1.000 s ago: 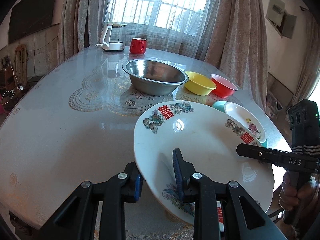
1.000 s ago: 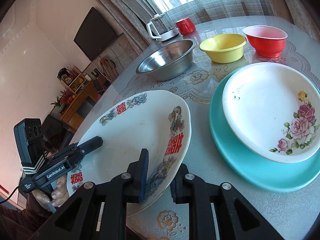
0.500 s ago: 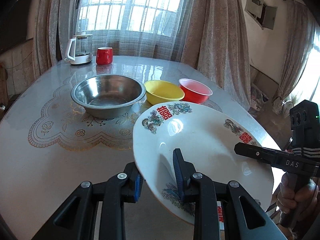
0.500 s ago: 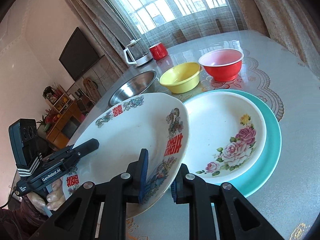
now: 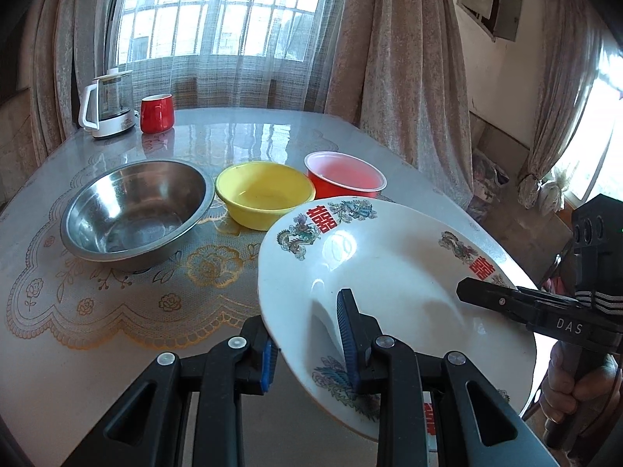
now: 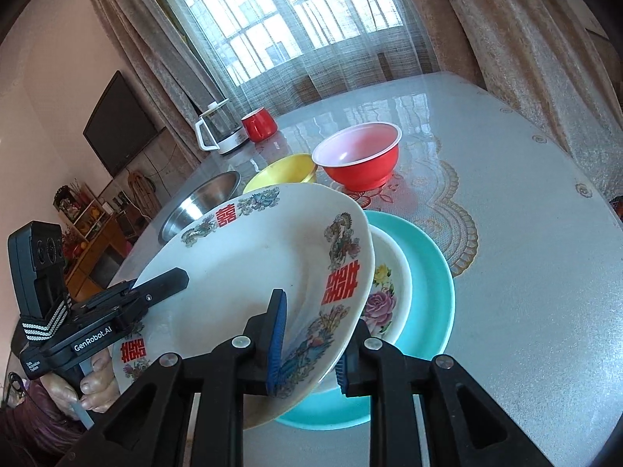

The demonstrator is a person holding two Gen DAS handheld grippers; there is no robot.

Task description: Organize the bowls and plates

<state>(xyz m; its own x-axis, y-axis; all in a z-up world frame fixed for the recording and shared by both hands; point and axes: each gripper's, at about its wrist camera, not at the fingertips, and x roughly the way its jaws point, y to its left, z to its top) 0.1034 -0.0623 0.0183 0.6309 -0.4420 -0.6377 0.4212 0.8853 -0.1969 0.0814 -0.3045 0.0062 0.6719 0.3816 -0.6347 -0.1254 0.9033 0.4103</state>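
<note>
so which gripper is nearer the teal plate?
Right. The right gripper holds the dragon plate by its rim directly over the teal plate; the left gripper grips the opposite rim, further off.

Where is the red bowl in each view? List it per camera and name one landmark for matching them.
Left wrist view: the red bowl stands at upper centre, right of the yellow bowl, its near side hidden behind the big white plate.
Right wrist view: the red bowl stands above centre, beyond the teal plate.
Shared landmark: the red mug beside the white kettle.
</note>
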